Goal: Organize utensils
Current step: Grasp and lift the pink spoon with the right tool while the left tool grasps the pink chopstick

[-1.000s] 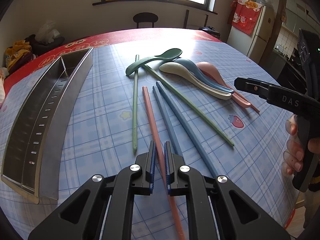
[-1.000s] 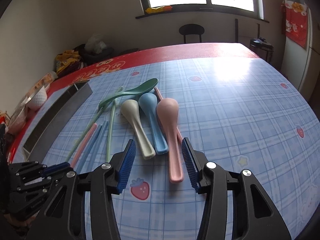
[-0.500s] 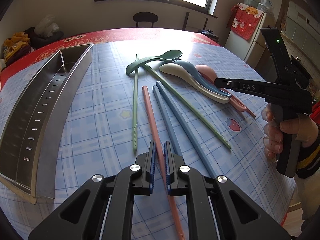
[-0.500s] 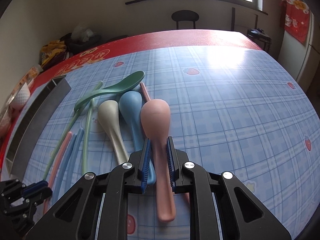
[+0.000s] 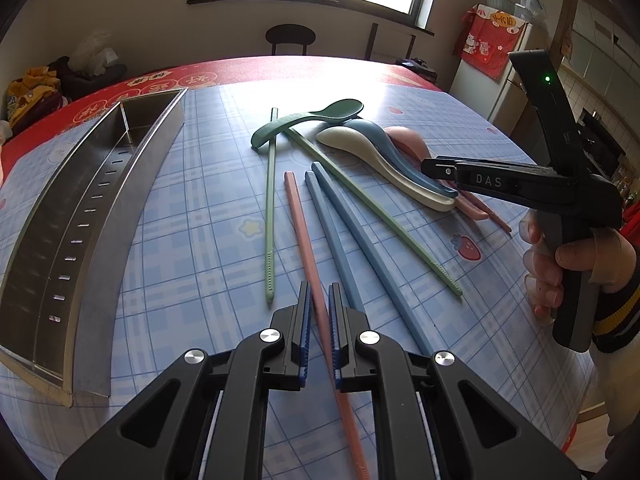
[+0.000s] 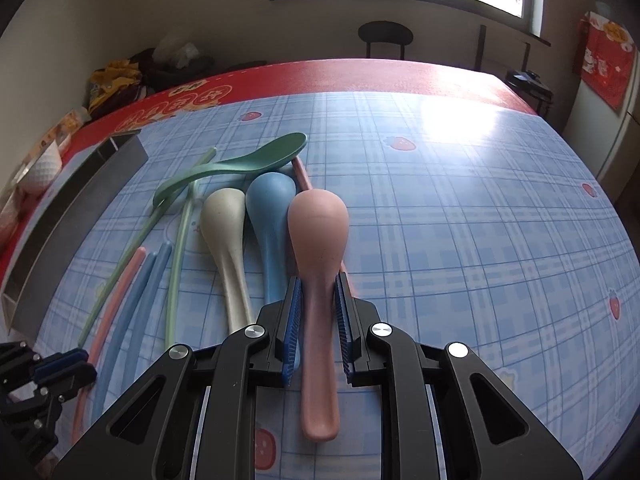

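Observation:
My left gripper (image 5: 319,292) is shut on the pink chopstick (image 5: 298,216), which lies along the blue checked tablecloth. My right gripper (image 6: 317,280) has the pink spoon (image 6: 318,220) by its handle. Its jaws are opening a little, with the blue pads still pressed to the handle's sides. In the left wrist view the right gripper (image 5: 426,166) sits low over the spoon handles, held by a hand. A cream spoon (image 6: 222,220), a blue spoon (image 6: 270,200) and a green spoon (image 6: 240,164) lie left of the pink one. Two blue chopsticks (image 5: 360,240) and two green chopsticks (image 5: 271,200) lie between the grippers.
A long steel utensil tray (image 5: 100,216) with divided compartments lies along the table's left side. A second pink chopstick (image 6: 301,172) runs under the spoons. A white bowl (image 6: 40,168) stands beyond the tray. A chair (image 6: 384,36) and a fridge (image 5: 508,80) stand past the table.
My right gripper has moved forward and down over the pink spoon and its jaws have come together on the handle. The left gripper and its chopstick have stayed put.

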{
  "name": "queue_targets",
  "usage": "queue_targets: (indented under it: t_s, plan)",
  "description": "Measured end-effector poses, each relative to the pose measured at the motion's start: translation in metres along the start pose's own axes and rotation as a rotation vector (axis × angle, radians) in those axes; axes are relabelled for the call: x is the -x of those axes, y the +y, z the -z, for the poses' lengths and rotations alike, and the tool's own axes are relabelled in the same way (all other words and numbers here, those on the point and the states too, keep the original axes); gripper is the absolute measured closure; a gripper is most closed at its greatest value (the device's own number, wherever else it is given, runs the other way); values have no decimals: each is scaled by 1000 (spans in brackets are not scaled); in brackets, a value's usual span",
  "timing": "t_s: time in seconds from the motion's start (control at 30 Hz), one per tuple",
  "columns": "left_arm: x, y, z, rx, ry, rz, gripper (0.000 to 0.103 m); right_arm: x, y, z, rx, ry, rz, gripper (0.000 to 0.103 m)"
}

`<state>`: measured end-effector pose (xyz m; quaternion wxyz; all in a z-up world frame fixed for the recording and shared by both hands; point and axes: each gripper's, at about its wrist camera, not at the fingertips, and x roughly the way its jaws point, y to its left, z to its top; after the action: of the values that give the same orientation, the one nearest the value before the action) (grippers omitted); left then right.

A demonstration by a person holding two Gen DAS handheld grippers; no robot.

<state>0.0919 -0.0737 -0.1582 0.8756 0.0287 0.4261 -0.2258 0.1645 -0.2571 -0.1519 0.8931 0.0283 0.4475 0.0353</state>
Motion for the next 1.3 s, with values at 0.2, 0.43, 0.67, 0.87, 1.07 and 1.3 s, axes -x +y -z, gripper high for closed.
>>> queue_targets:
  t_s: [0.2, 0.43, 0.67, 0.87, 1.07, 1.3]
  plan:
    - [0, -1, 0, -3, 0, -3, 94, 0, 3, 0, 17, -2, 10, 86]
    - [0, 0, 0, 3, 0, 4, 94, 11, -4, 5, -28, -19, -70, 86]
    - [0, 0, 0, 2, 0, 3, 94, 33, -2, 20, -89, -40, -194, 86]
    - [0, -1, 0, -5, 1, -4, 94, 50, 9, 36, -137, -88, -254, 86]
    - [-1, -6, 0, -29, 2, -33, 94, 54, 18, 42, -177, -107, -293, 86]
    - [-1, -5, 0, -30, 1, -34, 95, 51, 27, 46, -149, -109, -294, 86]
